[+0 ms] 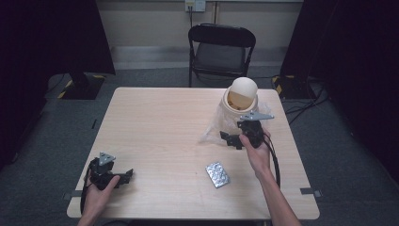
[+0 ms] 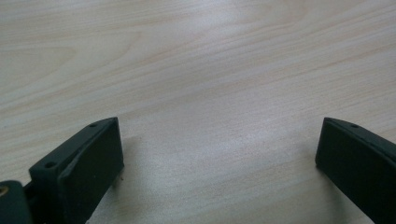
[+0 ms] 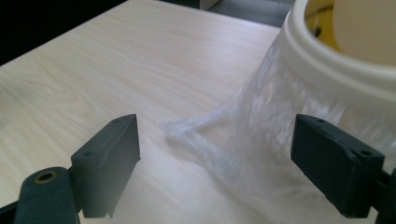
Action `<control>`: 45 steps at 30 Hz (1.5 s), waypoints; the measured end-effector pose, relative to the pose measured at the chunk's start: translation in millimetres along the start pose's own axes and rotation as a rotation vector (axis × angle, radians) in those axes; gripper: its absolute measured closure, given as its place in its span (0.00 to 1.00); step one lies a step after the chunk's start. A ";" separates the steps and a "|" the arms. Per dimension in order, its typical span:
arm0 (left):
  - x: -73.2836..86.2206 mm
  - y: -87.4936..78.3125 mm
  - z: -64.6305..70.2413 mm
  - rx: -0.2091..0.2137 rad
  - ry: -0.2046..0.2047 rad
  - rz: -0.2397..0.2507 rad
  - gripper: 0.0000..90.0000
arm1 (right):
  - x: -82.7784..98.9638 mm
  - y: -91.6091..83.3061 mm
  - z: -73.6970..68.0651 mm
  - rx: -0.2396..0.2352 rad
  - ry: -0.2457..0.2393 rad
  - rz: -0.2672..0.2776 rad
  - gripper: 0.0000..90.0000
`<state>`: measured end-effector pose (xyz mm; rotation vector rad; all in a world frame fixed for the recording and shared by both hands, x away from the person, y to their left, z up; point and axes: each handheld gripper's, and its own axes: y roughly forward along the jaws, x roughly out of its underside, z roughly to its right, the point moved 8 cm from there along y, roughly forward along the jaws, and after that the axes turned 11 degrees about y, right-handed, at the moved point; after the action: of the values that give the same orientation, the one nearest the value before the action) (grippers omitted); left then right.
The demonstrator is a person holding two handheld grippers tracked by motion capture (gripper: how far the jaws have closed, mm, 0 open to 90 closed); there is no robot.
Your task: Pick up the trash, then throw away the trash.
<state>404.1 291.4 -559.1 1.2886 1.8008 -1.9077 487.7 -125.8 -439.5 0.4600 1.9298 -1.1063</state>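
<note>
- The right gripper (image 1: 234, 140) sits at the right-centre of the table (image 1: 155, 127), held in the person's right hand (image 1: 257, 151), forearm coming up from the bottom edge; its grey three-cornered plate faces up.
- In the right gripper view its jaws are spread wide with nothing between the pads; the clear plastic bag (image 3: 261, 135) lies just ahead of them, nearer the right-hand jaw.
- The left gripper (image 1: 123, 176) rests low at the table's near left corner in the left hand (image 1: 99, 193), pointing toward the middle.
- In the left gripper view its jaws are likewise spread wide over bare wood, gripping nothing.
- Counted: two grippers, one cream container (image 1: 241, 100), one plastic bag, one silver blister pack (image 1: 217, 174), one folding chair (image 1: 221, 49).
- The cream container stands upright at the far right of the table, its rounded lid tilted open; the crumpled clear bag wraps its lower part and trails onto the table.
- Inside the container something yellowish shows; what it is cannot be told.
- The blister pack lies flat near the front, between the two grippers, apart from both.
- The black chair stands beyond the far edge.
</note>
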 end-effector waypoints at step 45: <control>-0.1 0.2 0.5 0.007 -0.003 0.000 0.00 | 147.7 -12.4 -24.9 -0.006 -0.020 -0.205 0.17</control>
<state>404.1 290.9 -559.2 1.2876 1.7940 -1.9168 382.2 -124.8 -546.5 0.2506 1.9955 -1.2297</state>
